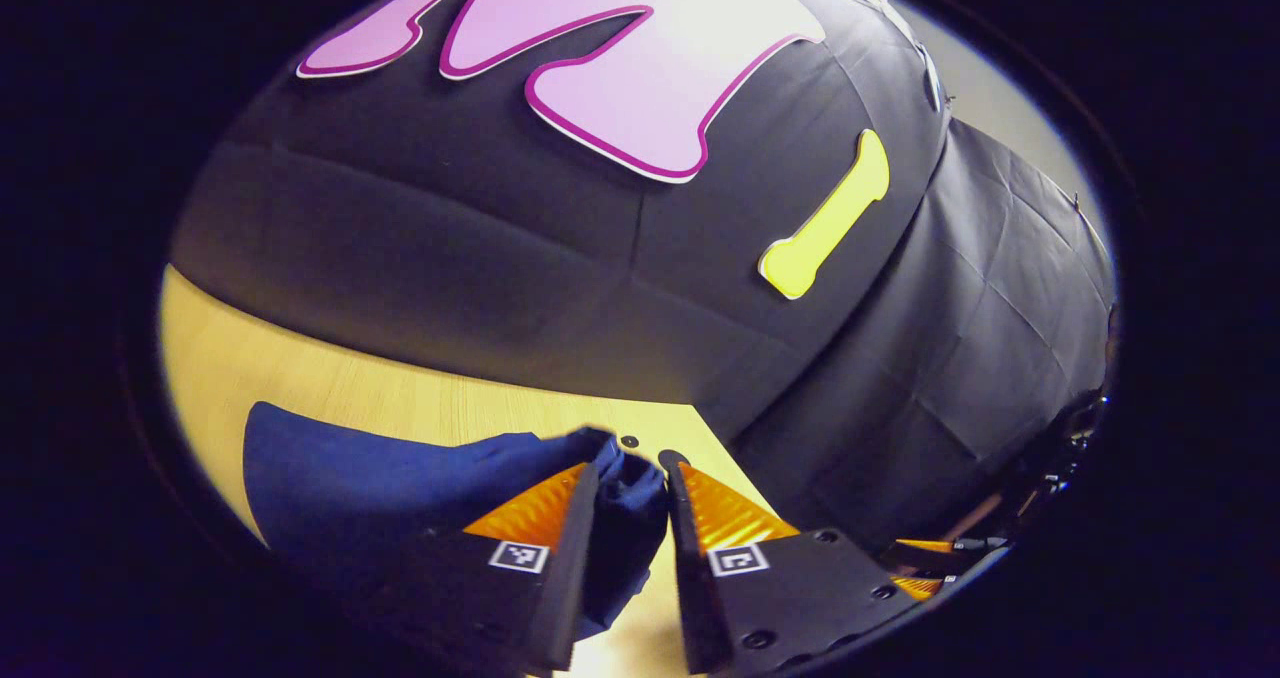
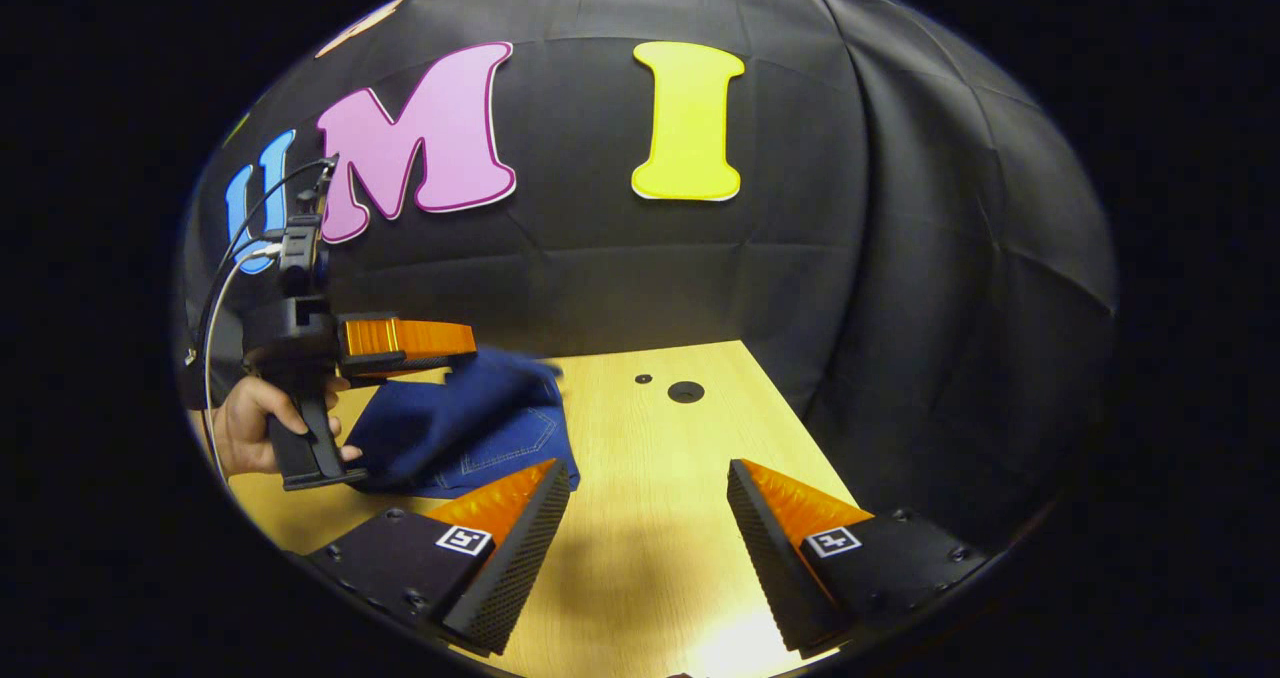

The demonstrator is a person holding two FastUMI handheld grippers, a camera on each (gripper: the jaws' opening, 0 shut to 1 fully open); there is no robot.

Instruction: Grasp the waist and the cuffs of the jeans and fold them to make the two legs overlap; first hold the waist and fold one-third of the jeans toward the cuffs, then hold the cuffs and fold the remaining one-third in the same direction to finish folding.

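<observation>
1. Left gripper (image 1: 632, 478) is clamped on a bunched fold of the jeans (image 1: 400, 478), the dark blue cloth pinched between both fingers and lifted off the tabletop (image 1: 400, 398).
2. Seen from the right gripper view, that same left gripper (image 2: 470, 343) is held by a hand (image 2: 255, 423) at the far left, with the jeans (image 2: 470, 428) hanging from it and spreading onto the wood below, a back pocket showing.
3. Right gripper (image 2: 648, 478) hovers with its fingers spread wide apart and nothing between them, above bare tabletop (image 2: 650, 558), just right of the jeans.
4. Open wood lies ahead of the right gripper up to the booth wall (image 2: 600, 278); the tabletop's right edge runs close along the cloth wall there.
5. Two dark round holes (image 2: 685, 392) sit in the tabletop near the far edge, apart from the jeans.
</observation>
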